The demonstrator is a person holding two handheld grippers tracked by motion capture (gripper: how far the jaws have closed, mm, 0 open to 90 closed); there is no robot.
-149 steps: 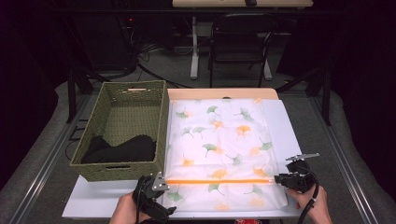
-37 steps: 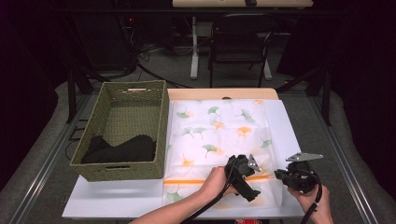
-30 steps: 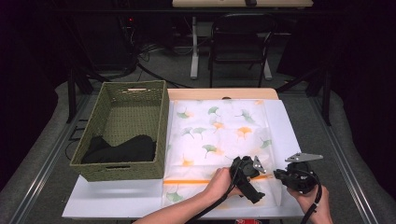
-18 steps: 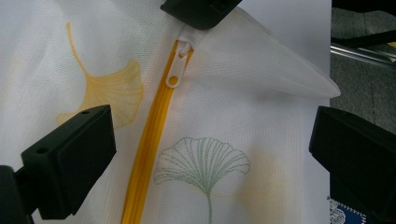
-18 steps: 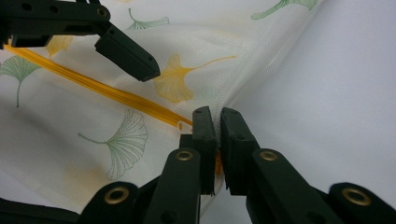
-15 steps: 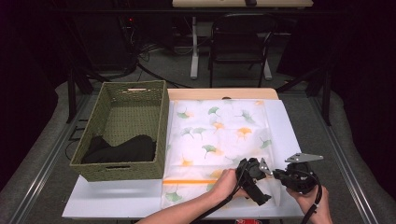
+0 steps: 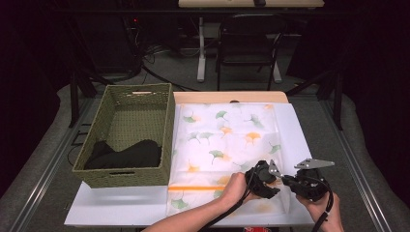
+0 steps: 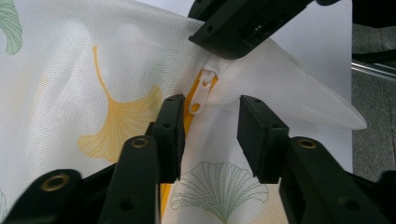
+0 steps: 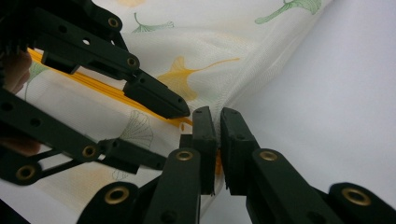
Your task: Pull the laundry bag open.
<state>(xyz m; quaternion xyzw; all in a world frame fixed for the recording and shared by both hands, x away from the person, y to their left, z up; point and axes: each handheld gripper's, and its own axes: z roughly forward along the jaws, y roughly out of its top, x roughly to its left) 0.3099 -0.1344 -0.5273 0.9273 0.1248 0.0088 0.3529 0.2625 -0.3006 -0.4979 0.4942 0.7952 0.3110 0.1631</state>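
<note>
White mesh laundry bag (image 7: 227, 145) printed with ginkgo leaves lies on the counter (image 7: 121, 208), its zip-end corner pinched in the right hand-held gripper (image 9: 217, 122), while the left hand-held gripper (image 8: 210, 122), jaws just closing, straddles the white zipper pull (image 8: 201, 91) untouched

Beyond my white table (image 7: 121, 210), I see grey floor (image 7: 183, 72) with loose cables (image 7: 159, 50), a dark chair (image 7: 249, 46), and a pale desk (image 7: 251, 4) against unlit surroundings.

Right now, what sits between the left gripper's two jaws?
In the left gripper view, the white zipper pull on the orange zipper lies between the left gripper jaws, which have just been closing, not yet pinched.
</note>
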